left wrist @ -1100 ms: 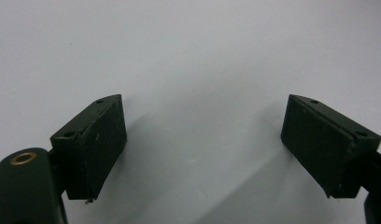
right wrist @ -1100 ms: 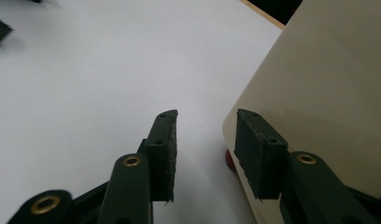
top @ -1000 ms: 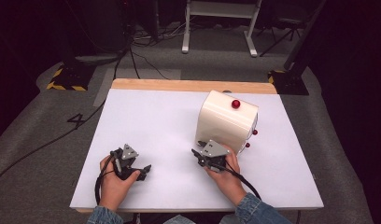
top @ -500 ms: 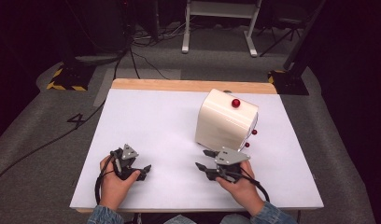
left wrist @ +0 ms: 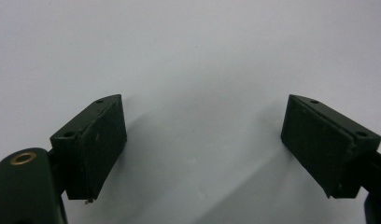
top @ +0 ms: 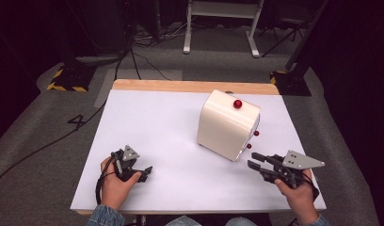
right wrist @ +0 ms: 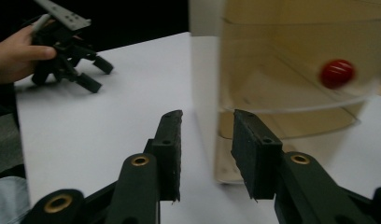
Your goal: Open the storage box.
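Right gripper [top: 259, 165] moved right, cabinet [top: 227, 125] beside

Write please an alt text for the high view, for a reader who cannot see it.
A cream box with small red knobs stands on a white table. The right tool, jaws apart and empty, points at the box from its right. The left tool rests near the front edge.
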`<state>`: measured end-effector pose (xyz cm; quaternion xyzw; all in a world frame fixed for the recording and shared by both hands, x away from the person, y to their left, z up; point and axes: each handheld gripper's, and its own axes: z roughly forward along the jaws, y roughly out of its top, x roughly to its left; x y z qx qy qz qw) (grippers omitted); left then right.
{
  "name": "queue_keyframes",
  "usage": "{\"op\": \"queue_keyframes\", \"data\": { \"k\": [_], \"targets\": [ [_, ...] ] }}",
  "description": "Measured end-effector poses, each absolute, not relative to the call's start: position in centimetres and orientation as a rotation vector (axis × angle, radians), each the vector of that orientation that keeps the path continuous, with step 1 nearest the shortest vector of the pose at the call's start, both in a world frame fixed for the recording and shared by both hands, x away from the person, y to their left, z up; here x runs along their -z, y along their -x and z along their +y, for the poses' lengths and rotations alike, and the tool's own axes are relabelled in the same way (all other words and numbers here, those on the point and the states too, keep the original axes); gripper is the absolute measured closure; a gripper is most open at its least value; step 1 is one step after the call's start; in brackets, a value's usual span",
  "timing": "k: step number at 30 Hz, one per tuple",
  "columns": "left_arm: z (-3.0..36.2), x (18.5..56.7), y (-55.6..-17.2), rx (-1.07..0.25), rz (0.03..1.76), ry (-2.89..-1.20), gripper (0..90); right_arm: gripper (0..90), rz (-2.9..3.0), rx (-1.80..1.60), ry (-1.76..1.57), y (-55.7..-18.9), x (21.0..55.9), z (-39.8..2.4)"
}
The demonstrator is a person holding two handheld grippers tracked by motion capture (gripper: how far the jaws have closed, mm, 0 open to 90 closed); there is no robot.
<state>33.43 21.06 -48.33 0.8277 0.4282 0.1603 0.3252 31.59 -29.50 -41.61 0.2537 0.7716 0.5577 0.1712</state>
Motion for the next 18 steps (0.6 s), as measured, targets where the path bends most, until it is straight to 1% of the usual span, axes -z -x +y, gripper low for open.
{"op": "queue_keyframes", "data": {
  "k": [5,11,16,18],
  "targets": [
    [21.0,48.4,-33.4,-0.423,1.121,-2.167,14.4,63.8,2.149,-1.533,-0.830,-33.4,42.7,-32.0],
    [21.1,48.4,-33.4,-0.418,1.123,-2.164,14.4,62.6,2.166,-1.429,-0.872,-35.5,44.2,-33.0],
    [21.1,48.4,-33.4,-0.420,1.121,-2.165,14.4,62.7,2.206,-1.406,-0.877,-36.9,45.4,-32.8],
    [21.0,48.4,-33.4,-0.417,1.124,-2.163,14.4,63.6,2.227,-1.411,-0.851,-37.5,45.8,-32.1]
  ]
}}
